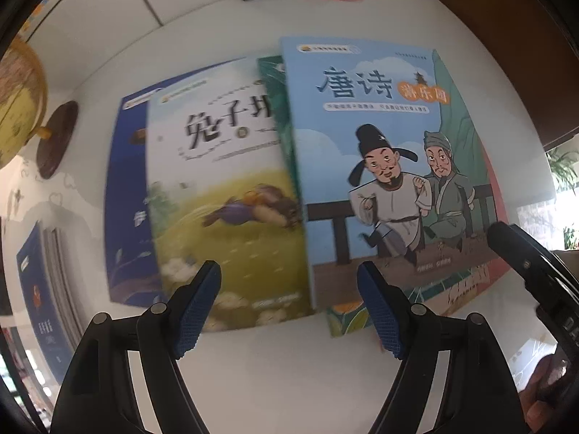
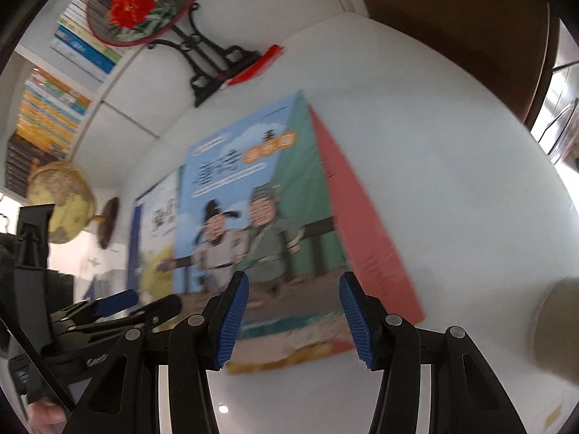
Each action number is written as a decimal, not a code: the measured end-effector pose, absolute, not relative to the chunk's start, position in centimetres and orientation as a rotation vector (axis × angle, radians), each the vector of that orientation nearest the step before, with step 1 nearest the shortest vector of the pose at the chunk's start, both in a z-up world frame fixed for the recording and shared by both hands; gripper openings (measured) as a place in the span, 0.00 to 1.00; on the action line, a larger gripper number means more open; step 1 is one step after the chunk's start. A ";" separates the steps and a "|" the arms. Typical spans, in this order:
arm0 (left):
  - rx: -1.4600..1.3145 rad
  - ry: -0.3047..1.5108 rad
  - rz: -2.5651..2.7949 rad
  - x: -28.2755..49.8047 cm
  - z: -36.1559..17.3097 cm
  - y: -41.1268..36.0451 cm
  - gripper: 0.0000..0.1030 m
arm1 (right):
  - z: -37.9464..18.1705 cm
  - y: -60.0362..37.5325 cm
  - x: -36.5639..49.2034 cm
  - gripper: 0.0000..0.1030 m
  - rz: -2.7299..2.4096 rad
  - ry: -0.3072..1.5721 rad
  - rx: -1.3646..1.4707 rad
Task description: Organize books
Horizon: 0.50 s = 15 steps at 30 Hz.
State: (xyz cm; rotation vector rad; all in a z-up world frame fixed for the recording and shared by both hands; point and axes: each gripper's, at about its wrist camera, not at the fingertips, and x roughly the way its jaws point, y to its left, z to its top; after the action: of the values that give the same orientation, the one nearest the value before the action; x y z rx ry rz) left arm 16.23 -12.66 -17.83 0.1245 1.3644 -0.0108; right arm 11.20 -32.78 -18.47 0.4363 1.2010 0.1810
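Several books lie overlapped on a white table [image 1: 289,369]. On top is a light-blue book [image 1: 383,166] with two cartoon men; it also shows in the right wrist view [image 2: 231,202]. Beside it lie a yellow-green rabbit book [image 1: 220,195], a dark-blue book [image 1: 126,195], a green one [image 2: 307,195] and a red one [image 2: 362,224] underneath. My left gripper [image 1: 289,311] is open and empty at the books' near edge. My right gripper [image 2: 293,318] is open and empty, just short of the light-blue book.
A globe on a wooden stand [image 1: 21,108] is at the left. A red-flowered fan on a black stand [image 2: 144,3] is at the table's back. More books [image 1: 43,289] stand at the left edge. Shelved books [image 2: 54,101] line the wall. A brown chair [image 2: 470,29] is behind the table.
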 end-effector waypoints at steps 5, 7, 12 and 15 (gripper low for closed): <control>0.031 1.377 -0.071 16.7 -18.8 -13.2 0.66 | -20.3 -33.2 12.3 0.56 0.192 1.209 0.427; -0.046 1.386 -0.111 16.5 -19.0 -13.2 0.50 | -20.3 -32.2 12.6 0.71 0.206 1.218 0.369; -0.091 1.379 -0.109 15.2 -18.9 -11.9 0.50 | -20.3 -30.6 12.6 0.75 0.275 1.232 0.293; -0.083 1.386 -0.074 14.2 -18.9 -10.3 0.50 | -20.3 -29.3 12.7 0.75 0.331 1.243 0.262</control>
State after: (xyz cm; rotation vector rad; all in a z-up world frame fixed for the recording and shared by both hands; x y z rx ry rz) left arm 14.22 -10.29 -18.90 -0.0828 1.3864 -0.0740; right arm 12.70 -29.33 -20.33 0.2625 1.2427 0.3314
